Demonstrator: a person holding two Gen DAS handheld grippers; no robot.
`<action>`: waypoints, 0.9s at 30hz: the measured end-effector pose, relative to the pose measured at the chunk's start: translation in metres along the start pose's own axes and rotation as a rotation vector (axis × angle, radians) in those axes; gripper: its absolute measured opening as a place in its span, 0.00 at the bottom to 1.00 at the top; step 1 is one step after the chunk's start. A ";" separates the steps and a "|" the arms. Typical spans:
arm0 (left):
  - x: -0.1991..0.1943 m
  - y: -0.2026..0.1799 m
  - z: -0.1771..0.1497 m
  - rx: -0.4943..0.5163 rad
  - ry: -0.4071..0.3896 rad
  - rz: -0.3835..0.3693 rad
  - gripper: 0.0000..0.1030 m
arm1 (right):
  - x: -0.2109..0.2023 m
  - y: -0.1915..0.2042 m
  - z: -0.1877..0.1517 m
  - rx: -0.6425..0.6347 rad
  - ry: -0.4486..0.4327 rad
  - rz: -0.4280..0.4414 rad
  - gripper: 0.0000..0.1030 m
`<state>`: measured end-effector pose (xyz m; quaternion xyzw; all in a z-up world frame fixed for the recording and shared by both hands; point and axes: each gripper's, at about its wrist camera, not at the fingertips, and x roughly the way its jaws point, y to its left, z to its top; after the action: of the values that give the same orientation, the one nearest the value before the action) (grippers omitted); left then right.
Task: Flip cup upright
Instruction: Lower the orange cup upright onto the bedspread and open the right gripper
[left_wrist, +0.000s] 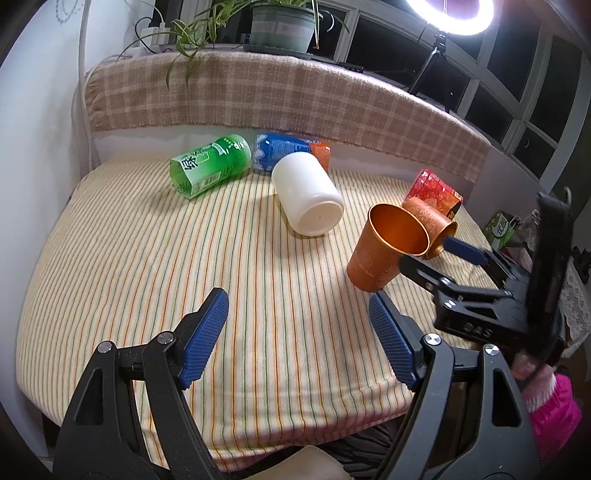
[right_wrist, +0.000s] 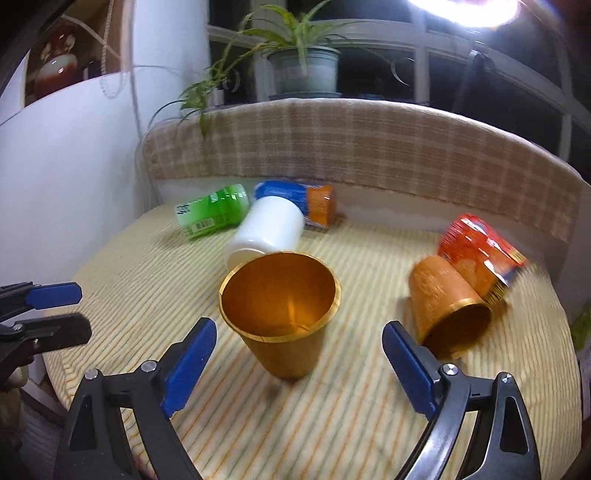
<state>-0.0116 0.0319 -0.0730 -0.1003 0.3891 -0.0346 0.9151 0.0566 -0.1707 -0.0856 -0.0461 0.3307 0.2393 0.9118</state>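
An orange metal cup (left_wrist: 384, 251) stands upright on the striped cloth, mouth up; it also shows in the right wrist view (right_wrist: 284, 314). A second orange cup (left_wrist: 432, 225) lies on its side behind it, seen too in the right wrist view (right_wrist: 447, 306). My right gripper (right_wrist: 299, 365) is open, its blue pads on either side of the upright cup and a little nearer the camera, not touching it. In the left wrist view the right gripper (left_wrist: 439, 254) sits at the upright cup's right. My left gripper (left_wrist: 299, 336) is open and empty over the cloth, near the front edge.
A white cup (left_wrist: 306, 192) lies on its side mid-table. A green can (left_wrist: 210, 166) and a blue-orange can (left_wrist: 291, 151) lie at the back. A red snack pack (left_wrist: 432, 192) lies at the right. A plaid-covered backrest (left_wrist: 280, 96) rises behind; a potted plant (left_wrist: 280, 22) stands above.
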 end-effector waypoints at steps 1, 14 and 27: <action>-0.001 0.000 0.000 -0.001 -0.006 0.001 0.78 | -0.004 -0.001 -0.002 0.015 0.003 -0.015 0.91; -0.031 -0.015 0.008 0.046 -0.198 0.095 0.90 | -0.059 -0.005 -0.007 0.084 -0.052 -0.178 1.00; -0.059 -0.022 0.009 0.067 -0.343 0.184 1.00 | -0.098 -0.002 0.006 0.100 -0.215 -0.299 1.00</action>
<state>-0.0457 0.0204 -0.0209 -0.0384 0.2337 0.0541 0.9700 -0.0043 -0.2106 -0.0201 -0.0238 0.2323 0.0879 0.9684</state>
